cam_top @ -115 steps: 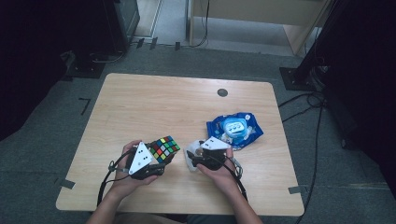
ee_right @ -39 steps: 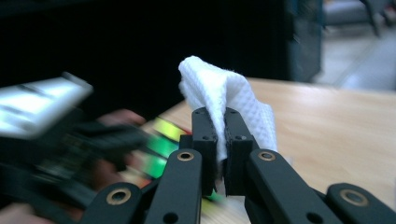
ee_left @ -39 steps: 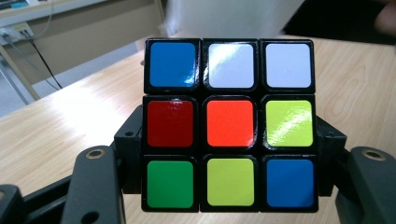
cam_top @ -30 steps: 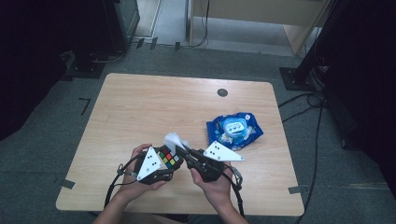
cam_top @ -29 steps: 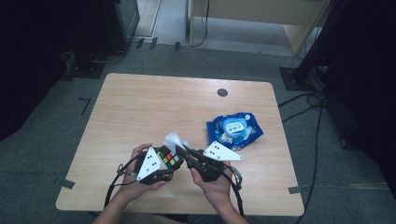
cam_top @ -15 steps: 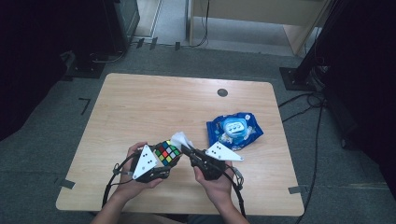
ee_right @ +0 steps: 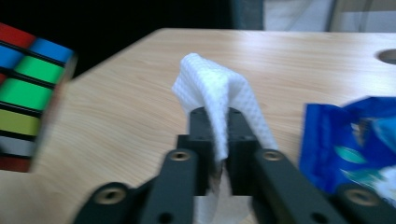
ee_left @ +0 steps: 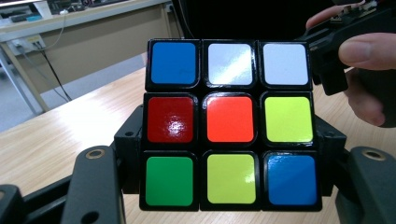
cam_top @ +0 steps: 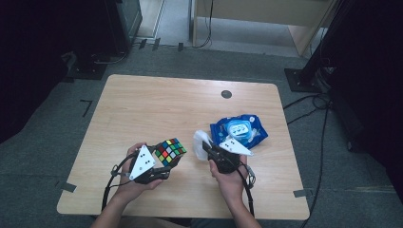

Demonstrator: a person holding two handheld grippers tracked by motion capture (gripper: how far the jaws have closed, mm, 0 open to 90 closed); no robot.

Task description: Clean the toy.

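A scrambled colour cube is clamped between the jaws of my left gripper, held just above the wooden table at its front left. In the left gripper view the cube faces the camera with both jaws of that gripper pressed on its sides. My right gripper is a short way to the cube's right, with a folded white wipe standing up between its jaws. These jaws have just been opening a little, though the wipe still sits pinched between the pads. The cube is apart at the left.
A blue wipe packet lies on the table just behind and right of the right hand, and it is blurred in the right gripper view. A round cable hole sits near the far edge. Dark floor and equipment stands surround the table.
The right gripper has drawn the wipe off the cube and moved it to the right. The left gripper with the cube has hardly moved.
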